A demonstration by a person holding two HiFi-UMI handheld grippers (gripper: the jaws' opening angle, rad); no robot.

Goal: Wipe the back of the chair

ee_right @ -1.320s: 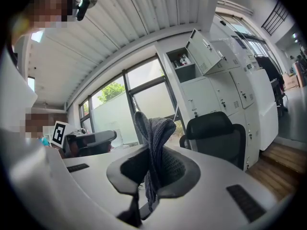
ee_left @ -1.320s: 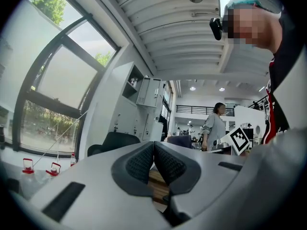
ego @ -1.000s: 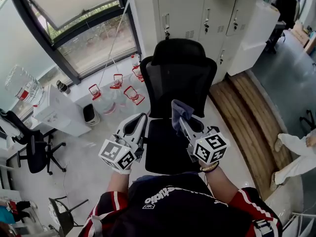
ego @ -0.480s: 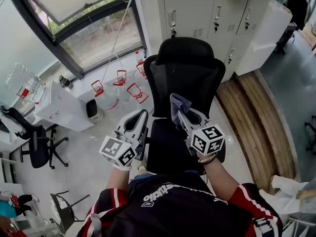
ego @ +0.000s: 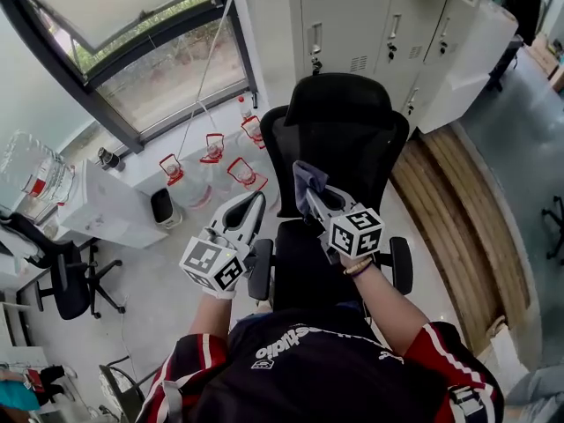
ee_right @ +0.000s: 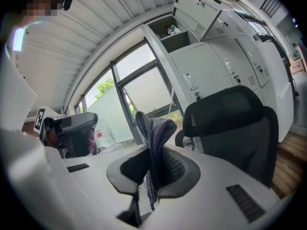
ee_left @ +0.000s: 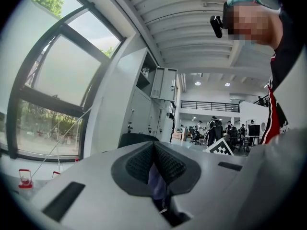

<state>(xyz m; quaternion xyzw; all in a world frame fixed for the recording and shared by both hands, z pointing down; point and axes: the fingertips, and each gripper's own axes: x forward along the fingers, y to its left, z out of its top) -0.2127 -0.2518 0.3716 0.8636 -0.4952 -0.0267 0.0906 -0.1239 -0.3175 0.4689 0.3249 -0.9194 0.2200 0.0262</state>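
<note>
The black chair (ego: 352,152) stands on the floor just in front of the person, with its seat on the near side and its mesh back on the far side, between the window (ego: 132,51) at the left and the grey lockers (ego: 352,16) behind it. The right gripper (ego: 312,194) has its jaws closed on a grey-blue cloth (ego: 304,174), whose bunched top stands out above the jaws, close before the mesh but, as far as I can see, not yet touching it. The left gripper (ego: 255,201) hovers beside it, near the left edge of the back, with jaws pressed together. A thin bluish line shows in the slit, and I cannot tell what it is. I think the cloth is light and limp, so it should be gripped deep in the fold. The mesh probably gives under pressure, and the chair may turn or roll, so it is better to steady it at the stiff frame or at the armrest (ego: 259,271).
</note>
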